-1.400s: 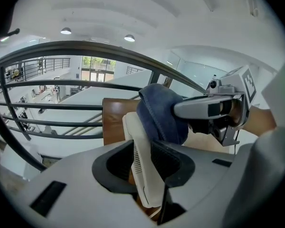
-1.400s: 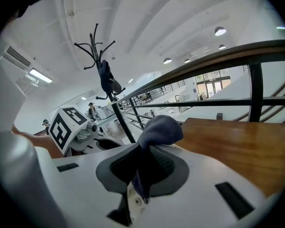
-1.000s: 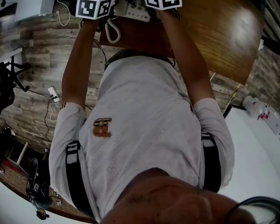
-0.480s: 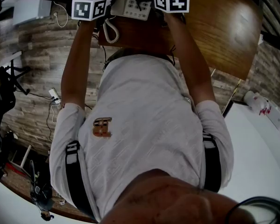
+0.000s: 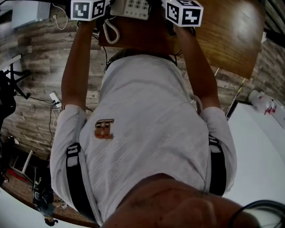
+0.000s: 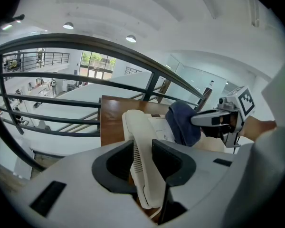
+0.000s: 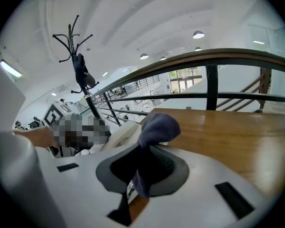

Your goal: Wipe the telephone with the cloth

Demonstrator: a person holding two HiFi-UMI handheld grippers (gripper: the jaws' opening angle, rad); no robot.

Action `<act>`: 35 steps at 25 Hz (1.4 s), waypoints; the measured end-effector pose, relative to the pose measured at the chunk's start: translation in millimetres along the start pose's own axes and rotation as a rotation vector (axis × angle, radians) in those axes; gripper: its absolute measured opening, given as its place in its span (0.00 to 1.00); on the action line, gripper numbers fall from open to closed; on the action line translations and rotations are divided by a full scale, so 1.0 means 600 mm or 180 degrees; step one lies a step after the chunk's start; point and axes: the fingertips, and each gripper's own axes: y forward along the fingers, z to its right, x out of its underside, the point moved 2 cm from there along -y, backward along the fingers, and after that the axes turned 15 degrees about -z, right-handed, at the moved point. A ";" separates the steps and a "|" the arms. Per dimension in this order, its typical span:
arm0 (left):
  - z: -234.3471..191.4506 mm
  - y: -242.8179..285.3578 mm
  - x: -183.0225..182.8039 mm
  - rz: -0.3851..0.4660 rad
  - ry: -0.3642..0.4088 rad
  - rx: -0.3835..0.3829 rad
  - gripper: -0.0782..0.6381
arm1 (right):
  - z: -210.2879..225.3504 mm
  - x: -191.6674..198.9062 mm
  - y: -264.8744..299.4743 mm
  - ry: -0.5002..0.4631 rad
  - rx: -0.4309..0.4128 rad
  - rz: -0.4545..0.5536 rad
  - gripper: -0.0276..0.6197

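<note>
The white telephone (image 5: 135, 1) sits on the wooden table (image 5: 228, 27) at the top of the head view, between both grippers. In the left gripper view its handset (image 6: 145, 175) lies lengthwise between the jaws of my left gripper (image 6: 143, 158), which are opening. The phone's base (image 6: 159, 127) shows just beyond. My right gripper (image 7: 142, 167) is shut on a dark blue cloth (image 7: 156, 127) that bunches above its jaws. From the left gripper view the cloth (image 6: 183, 122) rests against the right side of the phone's base.
A coiled cord (image 5: 113, 32) hangs off the table's near edge. A curved metal railing (image 6: 61, 70) runs behind the table. A coat stand (image 7: 78, 65) rises at the left of the right gripper view. A white tabletop (image 5: 261, 165) lies at the lower right.
In the head view the right gripper's marker cube has shifted right and down, and the left one a little left. More of the phone's keypad shows between them now.
</note>
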 end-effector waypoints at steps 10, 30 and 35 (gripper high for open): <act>-0.006 0.000 0.004 0.0012 -0.0008 0.0016 0.29 | -0.139 -0.016 0.025 0.0162 -0.0755 0.0266 0.14; 0.000 0.005 0.004 0.0029 0.0002 0.0039 0.29 | -0.061 0.048 0.084 0.0451 -0.0282 -0.0111 0.14; 0.011 0.006 0.003 0.0029 0.0013 0.0027 0.29 | -0.017 0.078 0.045 0.0474 -0.0106 -0.0098 0.14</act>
